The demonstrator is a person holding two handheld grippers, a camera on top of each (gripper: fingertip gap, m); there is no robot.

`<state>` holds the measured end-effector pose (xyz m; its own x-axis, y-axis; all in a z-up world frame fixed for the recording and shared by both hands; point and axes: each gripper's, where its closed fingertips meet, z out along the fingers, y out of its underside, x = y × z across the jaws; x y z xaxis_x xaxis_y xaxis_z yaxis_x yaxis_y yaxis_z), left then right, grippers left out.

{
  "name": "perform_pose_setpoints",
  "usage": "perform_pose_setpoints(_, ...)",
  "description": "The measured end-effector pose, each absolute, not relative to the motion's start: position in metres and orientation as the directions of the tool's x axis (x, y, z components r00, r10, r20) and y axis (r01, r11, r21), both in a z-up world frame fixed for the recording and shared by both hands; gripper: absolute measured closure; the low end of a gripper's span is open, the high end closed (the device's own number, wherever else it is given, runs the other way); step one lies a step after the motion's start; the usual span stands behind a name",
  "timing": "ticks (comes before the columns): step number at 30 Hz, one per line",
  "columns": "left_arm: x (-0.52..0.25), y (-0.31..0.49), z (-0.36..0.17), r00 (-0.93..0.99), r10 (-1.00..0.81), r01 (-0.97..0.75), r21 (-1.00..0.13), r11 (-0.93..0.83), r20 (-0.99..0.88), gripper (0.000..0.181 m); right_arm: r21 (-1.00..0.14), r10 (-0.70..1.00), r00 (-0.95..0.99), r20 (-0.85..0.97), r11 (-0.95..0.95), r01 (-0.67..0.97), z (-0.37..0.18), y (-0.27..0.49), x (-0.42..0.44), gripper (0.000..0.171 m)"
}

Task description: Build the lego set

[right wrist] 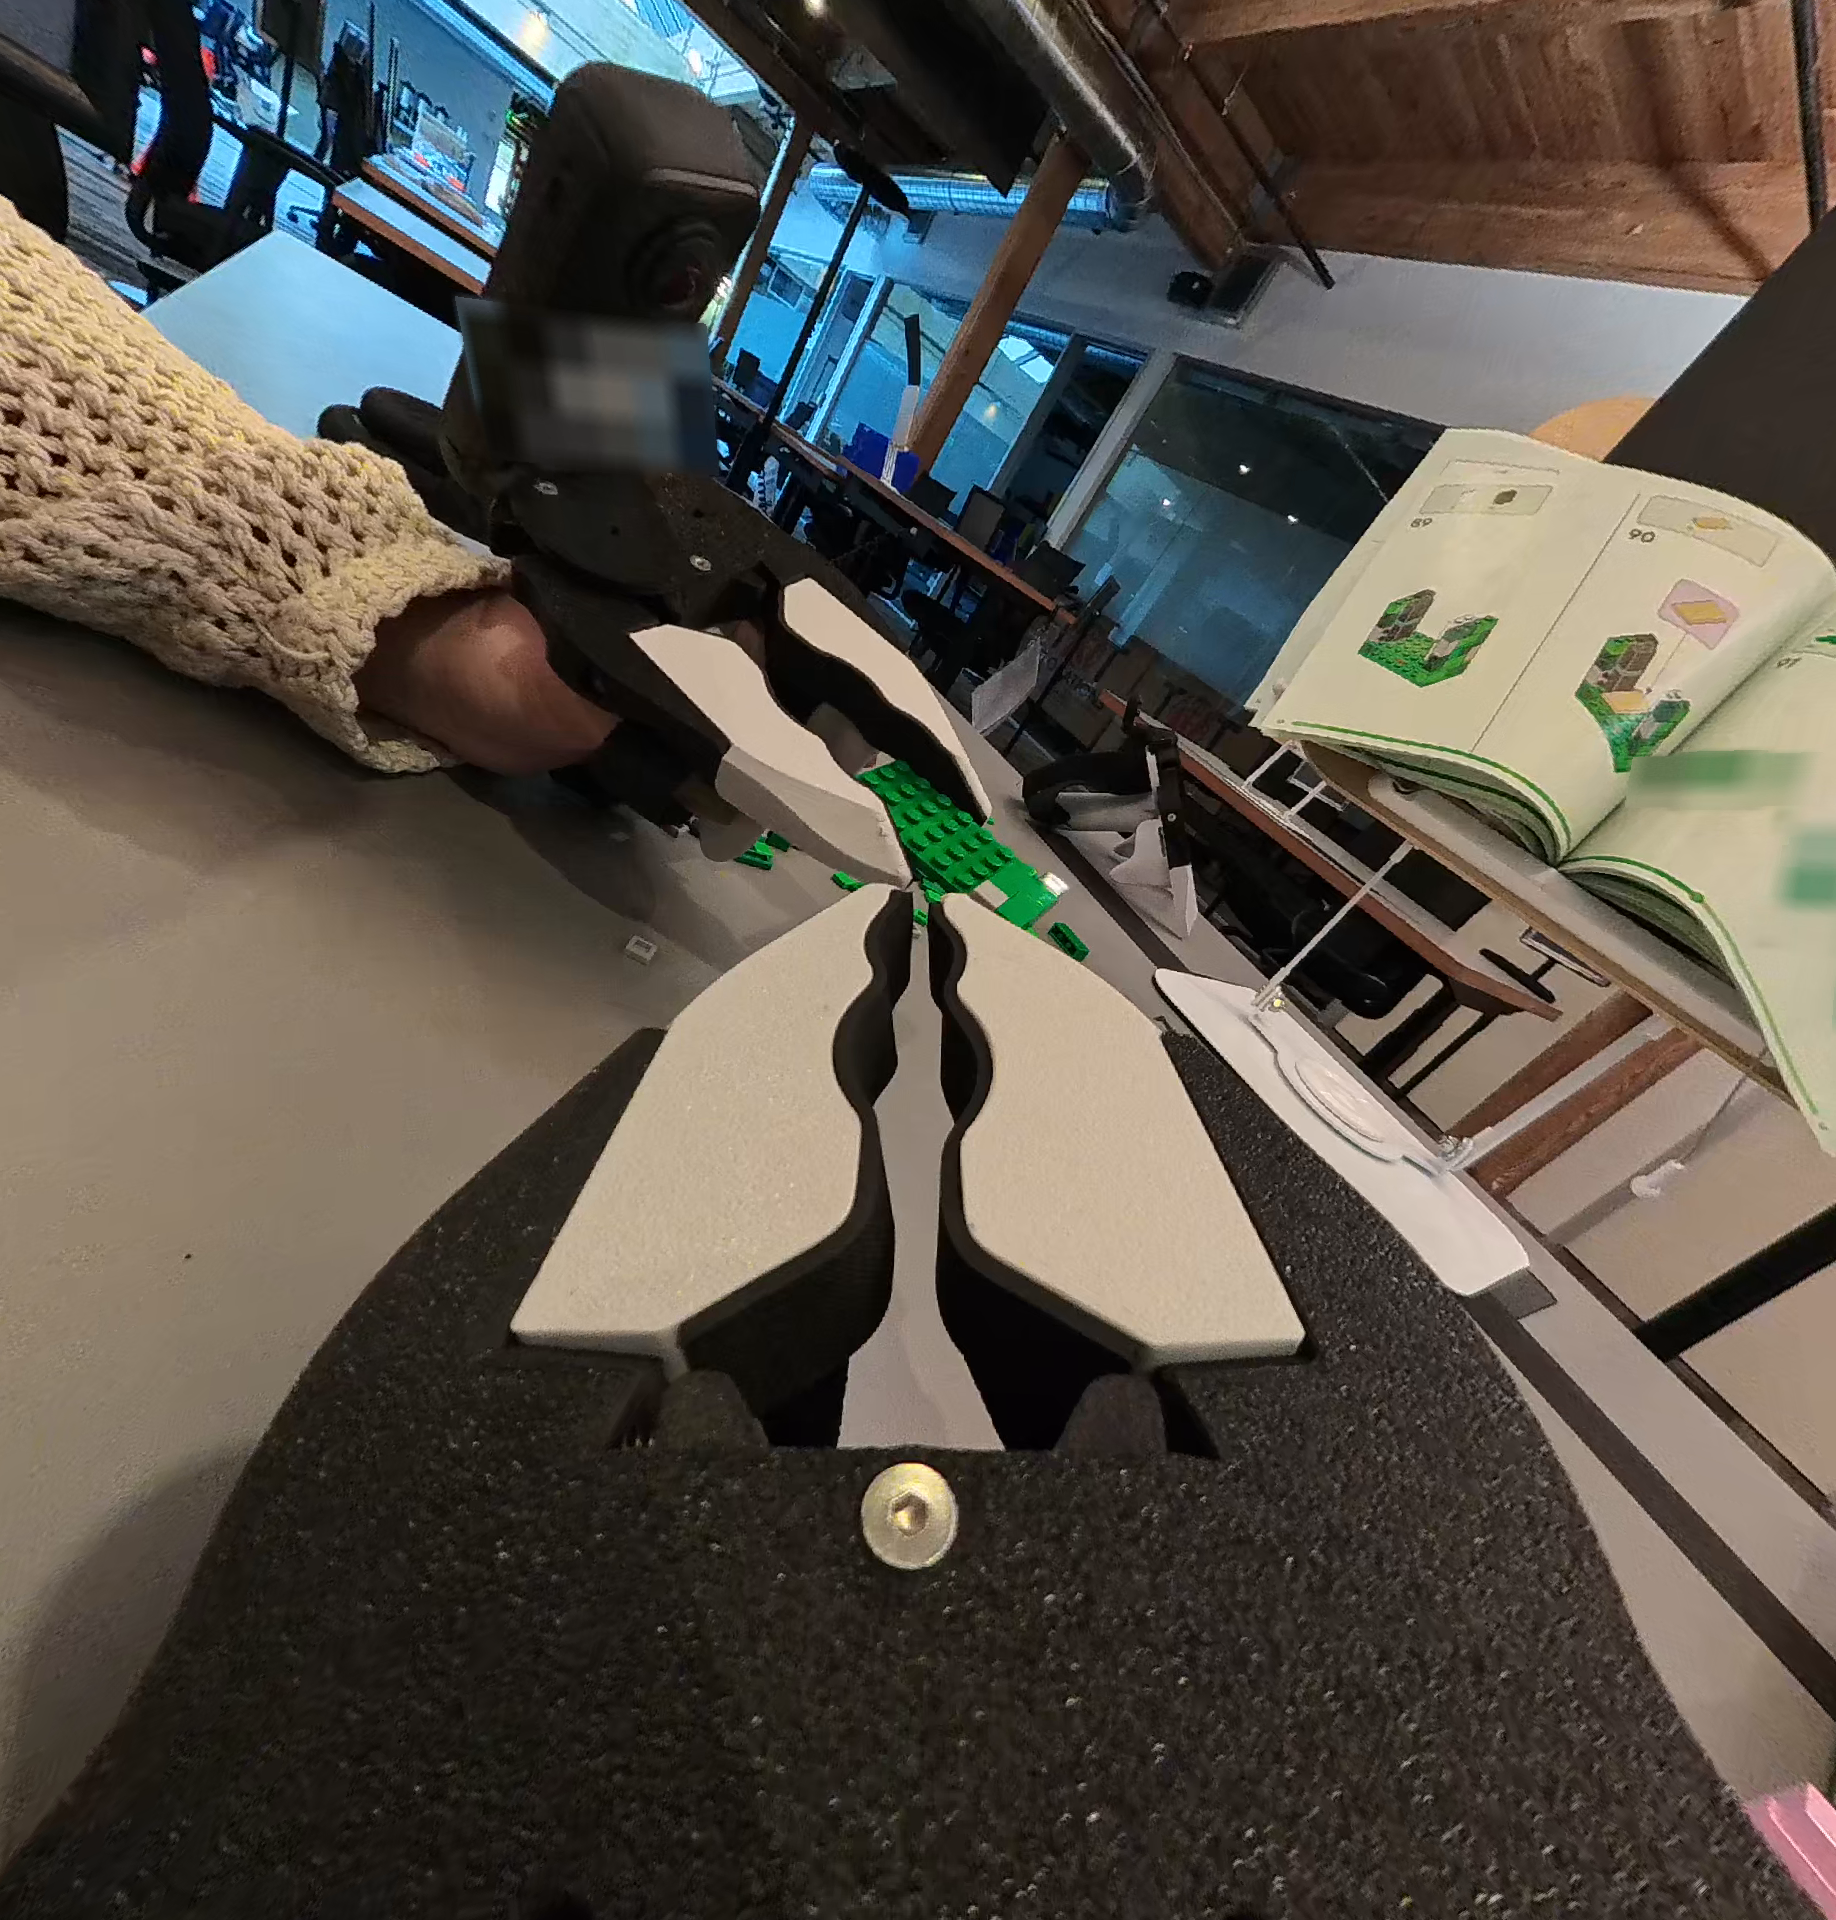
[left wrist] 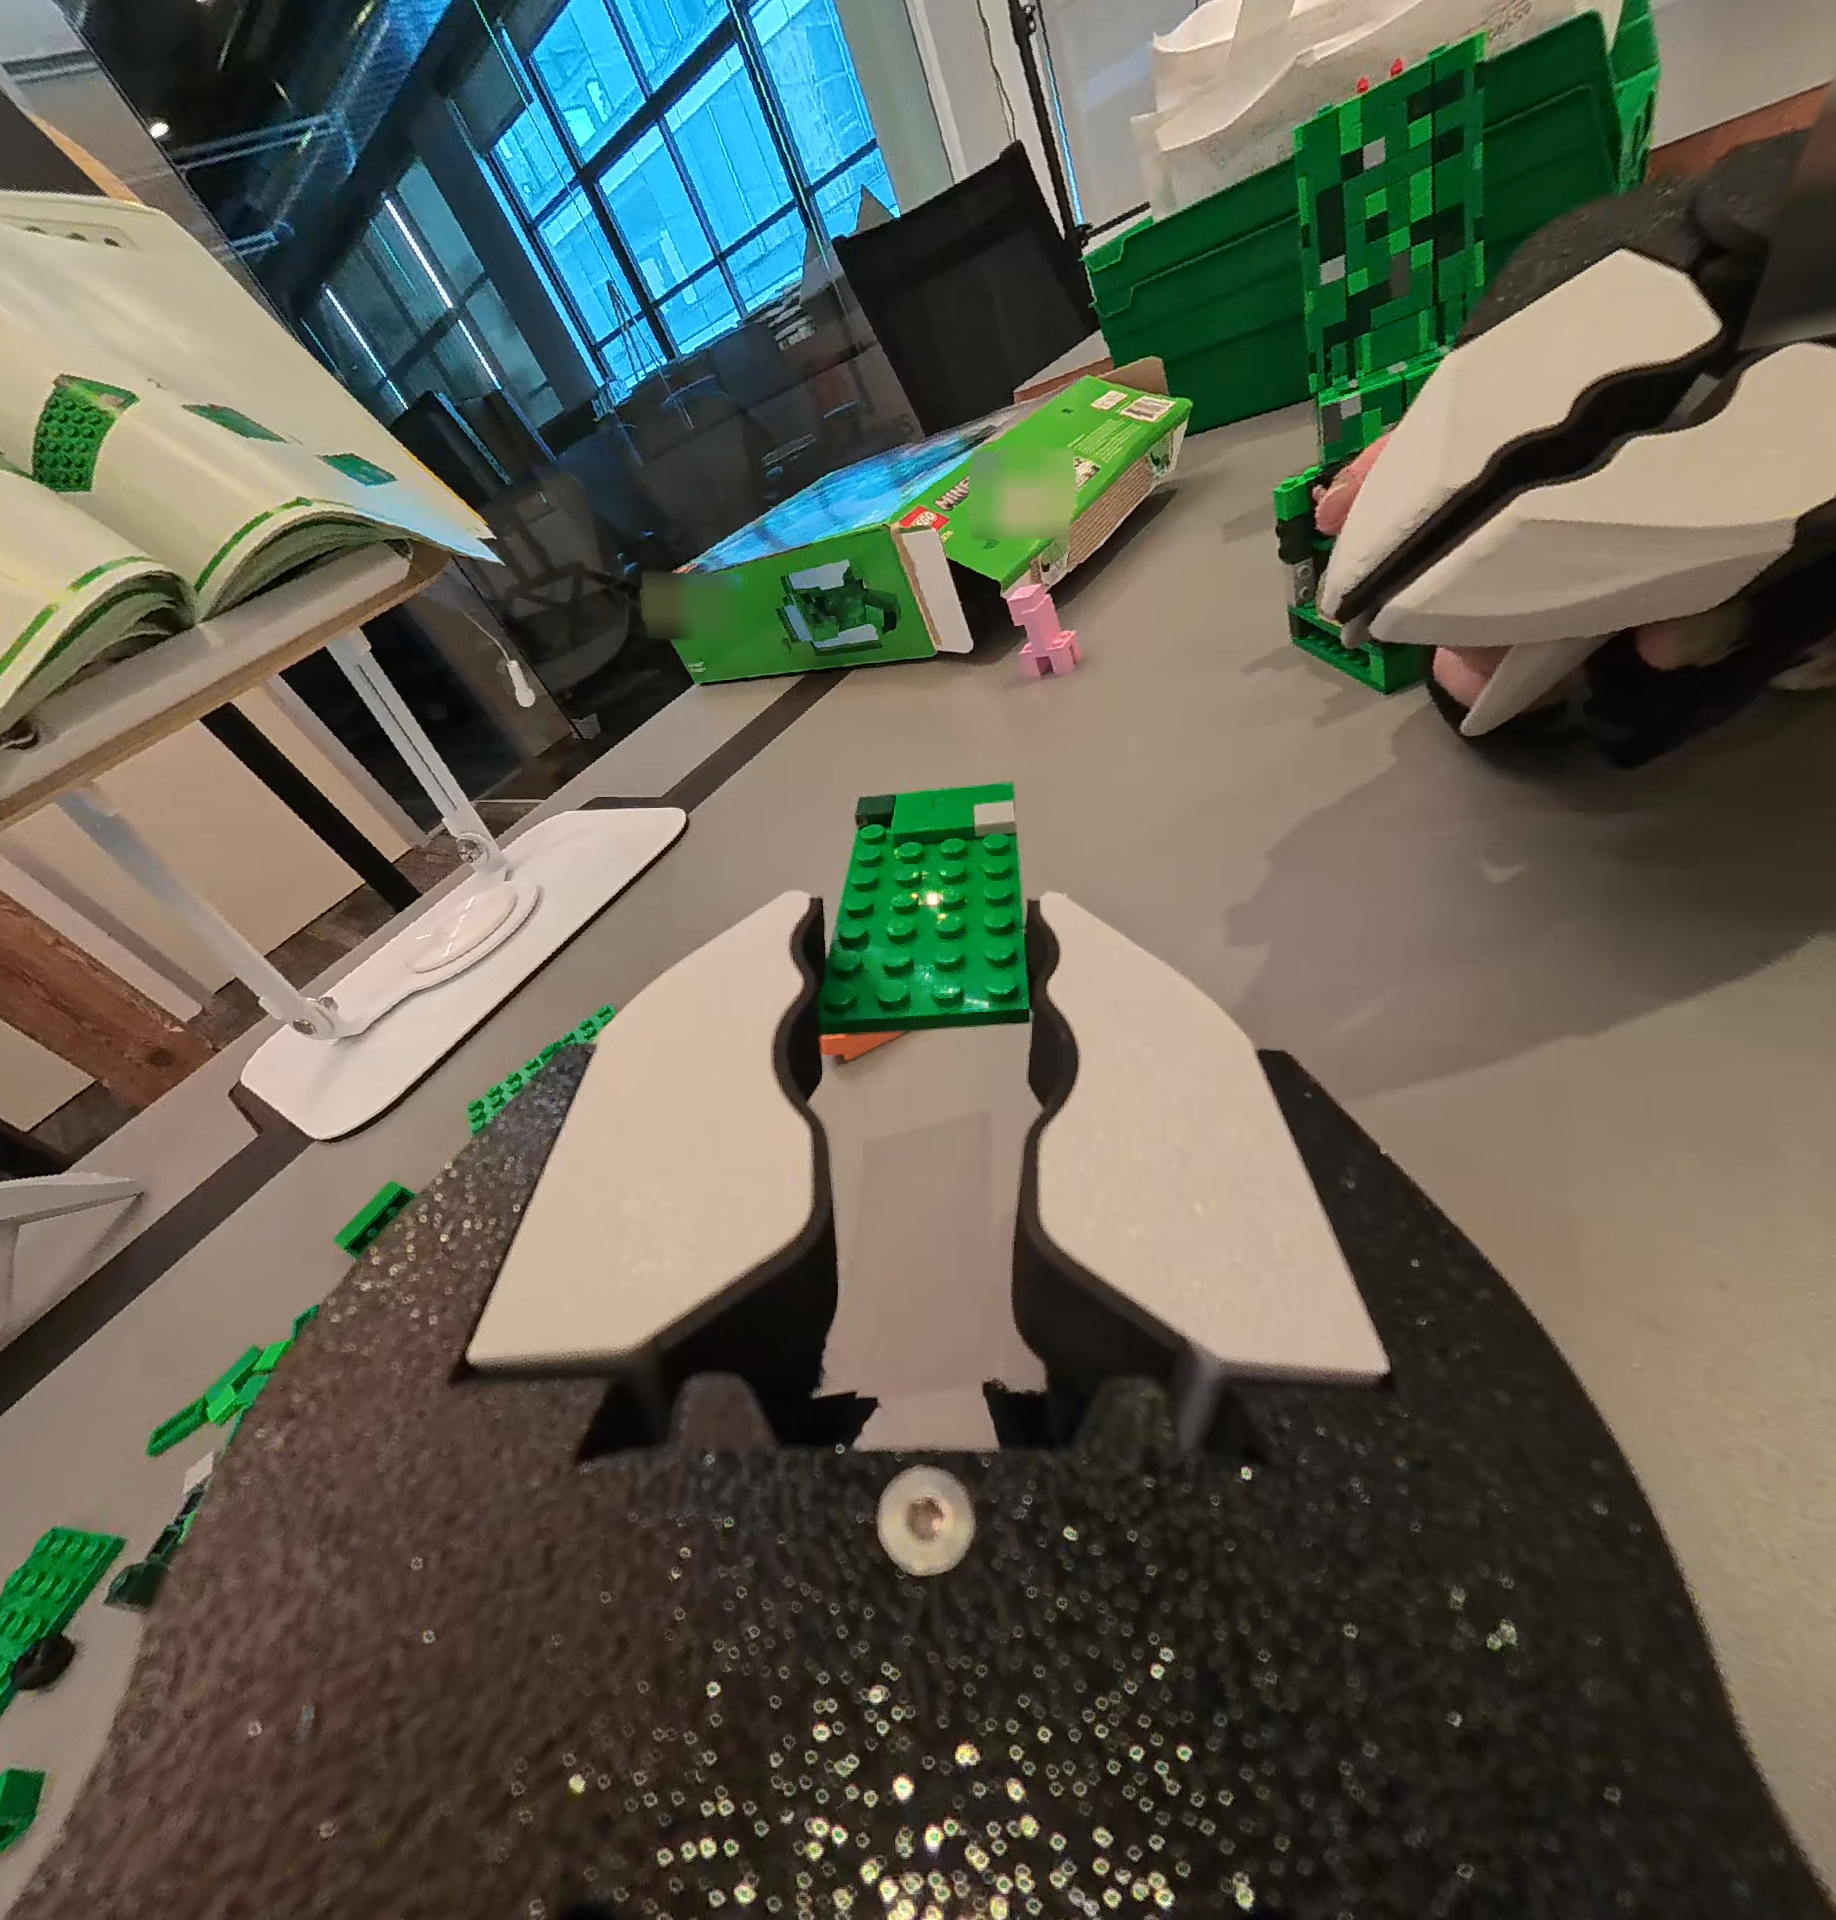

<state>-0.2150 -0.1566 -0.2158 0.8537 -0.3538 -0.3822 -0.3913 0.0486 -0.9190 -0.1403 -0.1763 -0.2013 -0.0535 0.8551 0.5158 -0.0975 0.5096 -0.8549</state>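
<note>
My left gripper is shut on a flat green studded plate, pinching its two long edges just above the grey table. The plate's far end carries smooth dark green, green and pale tiles, and something orange shows under its near end. In the right wrist view the left gripper holds the same plate close ahead of my right gripper. My right gripper's fingers are nearly touching and empty. It also shows in the left wrist view, in front of a tall green pixel-patterned model.
An open instruction book rests on a white stand at the left. Loose green pieces lie beside my left gripper. A green set box, a pink figure and a green crate sit farther back. The tips of one gripper are about 8 centimeters away from the tips of the other. The pink figure lies around 25 centimeters away from my right fingertips.
</note>
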Motion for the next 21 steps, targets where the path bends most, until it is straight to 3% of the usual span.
perform_pose_setpoints(21, -0.2141, -0.1565, -0.2174, 0.846, -0.359, -0.405, -0.913, 0.047, -0.394, 0.145, -0.846, 0.845, -0.064, 0.531, 0.524, -0.093, -0.2033, -0.1782, -0.1407, 0.169)
